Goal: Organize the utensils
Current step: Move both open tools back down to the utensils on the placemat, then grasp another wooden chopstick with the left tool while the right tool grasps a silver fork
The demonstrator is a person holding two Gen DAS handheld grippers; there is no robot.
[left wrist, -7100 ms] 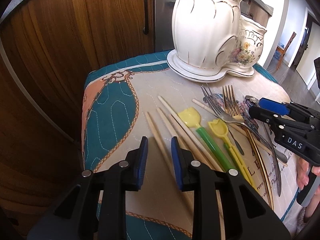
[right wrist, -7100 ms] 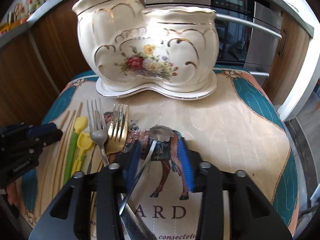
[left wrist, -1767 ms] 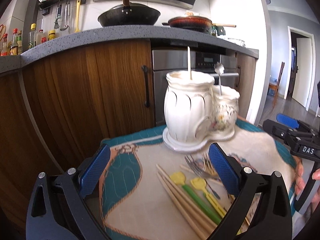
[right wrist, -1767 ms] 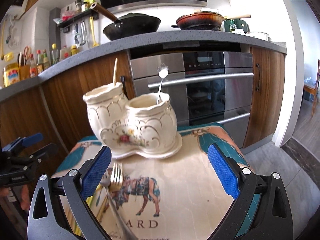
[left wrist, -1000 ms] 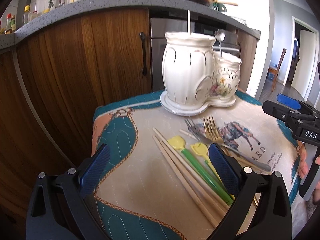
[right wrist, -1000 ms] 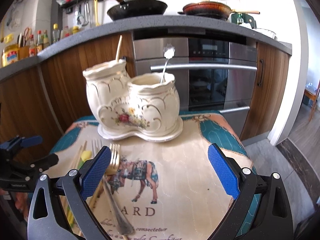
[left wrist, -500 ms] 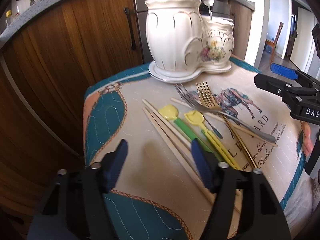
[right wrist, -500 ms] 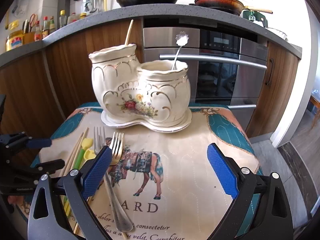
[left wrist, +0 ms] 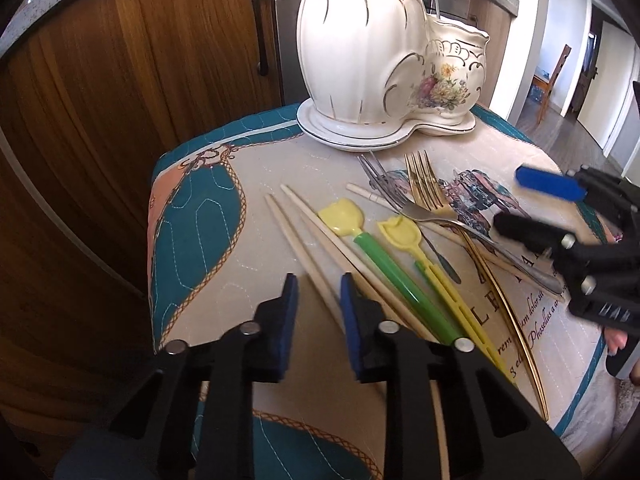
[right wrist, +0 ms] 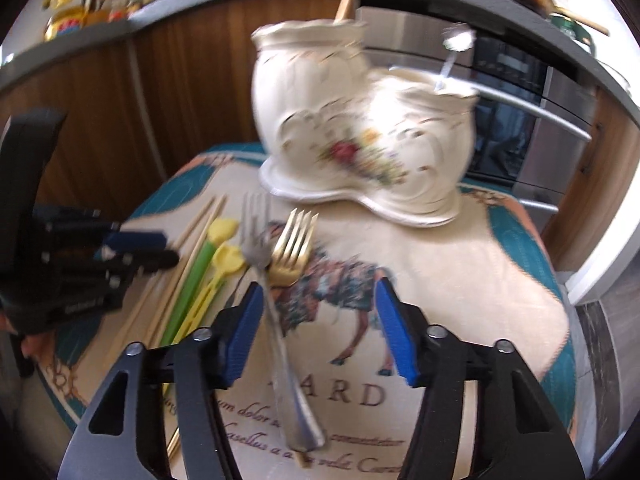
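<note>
A white double ceramic holder (left wrist: pixel 380 52) (right wrist: pixel 360 128) stands at the back of the cloth with a chopstick (right wrist: pixel 346 0) and a spoon (right wrist: pixel 456 44) in it. Wooden chopsticks (left wrist: pixel 304 248), a green-handled scoop (left wrist: pixel 376 256), a yellow scoop (left wrist: pixel 424 256), a silver fork (right wrist: pixel 276 320) and a gold fork (right wrist: pixel 292 252) lie on the cloth. My left gripper (left wrist: pixel 316 292) hangs low with a narrow gap straddling a chopstick, not closed on it. My right gripper (right wrist: pixel 320 312) is open over the silver fork's handle.
The cloth-covered stool (left wrist: pixel 208 220) drops off at its left and near edges. Wooden cabinet doors (left wrist: pixel 120 80) and an oven (right wrist: pixel 540 88) stand close behind it. A doorway and a chair (left wrist: pixel 552 80) are at the far right.
Both grippers came down from a raised, wide-open stance to the cloth. The left jaws narrowed around a chopstick. The right jaws narrowed somewhat and moved left over the silver fork.
</note>
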